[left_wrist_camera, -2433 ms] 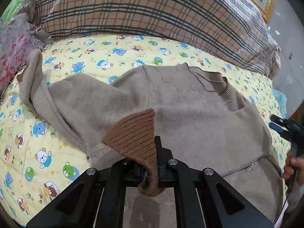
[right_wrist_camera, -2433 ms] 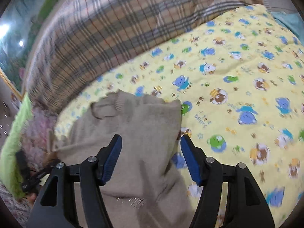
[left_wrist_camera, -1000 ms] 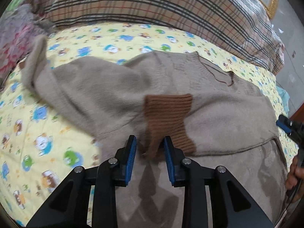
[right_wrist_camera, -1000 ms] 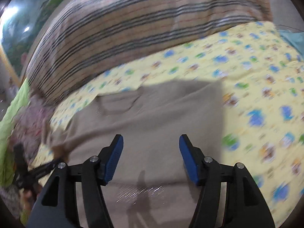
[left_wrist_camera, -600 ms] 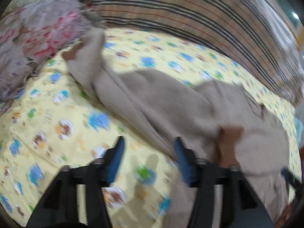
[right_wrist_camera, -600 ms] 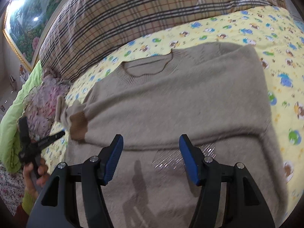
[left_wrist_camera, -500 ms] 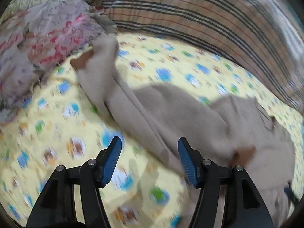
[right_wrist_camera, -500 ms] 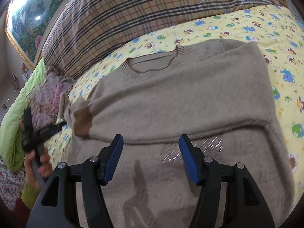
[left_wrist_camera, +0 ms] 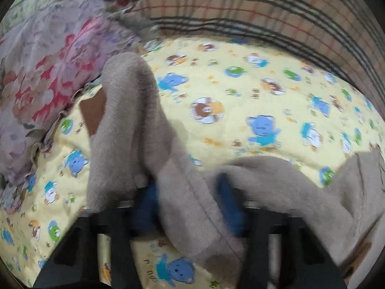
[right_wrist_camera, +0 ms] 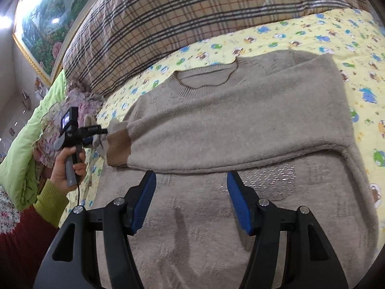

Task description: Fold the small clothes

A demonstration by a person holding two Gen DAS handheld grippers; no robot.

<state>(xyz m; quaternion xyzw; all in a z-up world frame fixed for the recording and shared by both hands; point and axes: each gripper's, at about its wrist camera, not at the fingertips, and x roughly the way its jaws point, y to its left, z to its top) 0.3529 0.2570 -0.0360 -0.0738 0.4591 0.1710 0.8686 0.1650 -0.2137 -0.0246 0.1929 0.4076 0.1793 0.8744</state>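
left gripper (left_wrist_camera: 187, 207): blurred, jaws apart astride sweater (right_wrist_camera: 240, 125) sleeve (left_wrist_camera: 134, 130), tips buried. right gripper (right_wrist_camera: 191, 202): wide open, hovering over sweater. floral quilt (left_wrist_camera: 41, 72) beside sleeve cuff.

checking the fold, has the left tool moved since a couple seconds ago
Yes. The left tool has swung left, off the sweater's body toward the floral blanket, and now straddles the other sleeve, open.

The fuzzy beige knit sweater (right_wrist_camera: 240, 125) lies on the bed's yellow bear-print sheet (right_wrist_camera: 312, 31), ahead of the right tongs (right_wrist_camera: 190, 202). Its sleeve (left_wrist_camera: 134, 130) runs between the left tongs (left_wrist_camera: 190, 207). The big plaid pillow (right_wrist_camera: 192, 7) sits behind.
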